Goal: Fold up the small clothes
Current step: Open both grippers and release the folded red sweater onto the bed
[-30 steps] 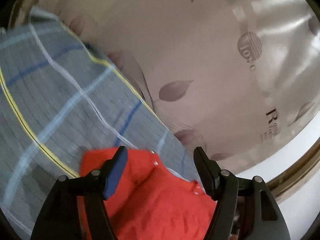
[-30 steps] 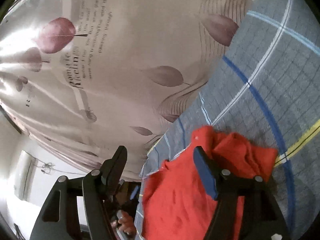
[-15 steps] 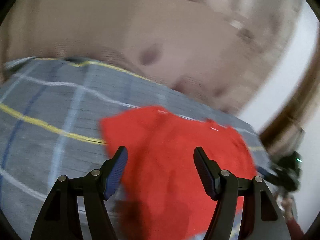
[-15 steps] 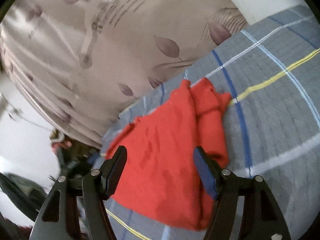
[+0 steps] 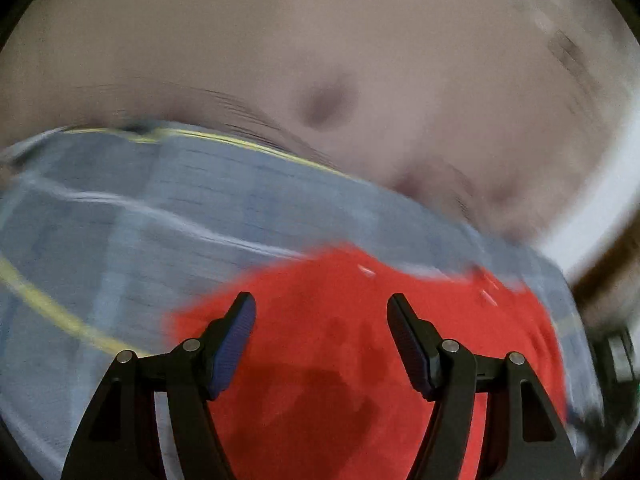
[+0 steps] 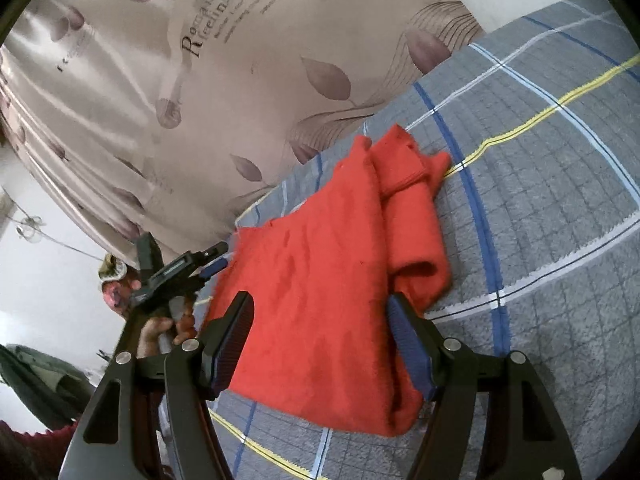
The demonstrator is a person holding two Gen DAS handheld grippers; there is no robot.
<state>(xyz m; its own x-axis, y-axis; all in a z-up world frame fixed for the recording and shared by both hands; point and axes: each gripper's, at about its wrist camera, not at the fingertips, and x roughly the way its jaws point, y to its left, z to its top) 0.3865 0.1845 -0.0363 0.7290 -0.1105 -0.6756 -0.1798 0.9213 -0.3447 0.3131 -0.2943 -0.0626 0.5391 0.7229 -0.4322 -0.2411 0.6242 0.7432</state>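
Observation:
A small red garment point(image 6: 332, 272) lies rumpled on a grey plaid blanket point(image 6: 540, 160), one side rolled over along its right edge. My right gripper point(image 6: 320, 332) is open and empty, its jaws spread just above the garment's near part. My left gripper point(image 5: 322, 338) is open and empty above the same red garment point(image 5: 340, 360); that view is motion-blurred. The left gripper also shows in the right wrist view point(image 6: 208, 264), at the garment's left edge, held by a hand.
A beige curtain point(image 6: 200, 80) with leaf prints and lettering hangs behind the blanket's far edge. The blanket point(image 5: 120, 240) extends left in the left wrist view. A white wall point(image 6: 40, 264) and dark clothing point(image 6: 36, 380) lie at the left.
Both grippers have pulled back and tilted, so more of the red garment and blanket is in view. The left wrist view has swung and blurred. Both stay open.

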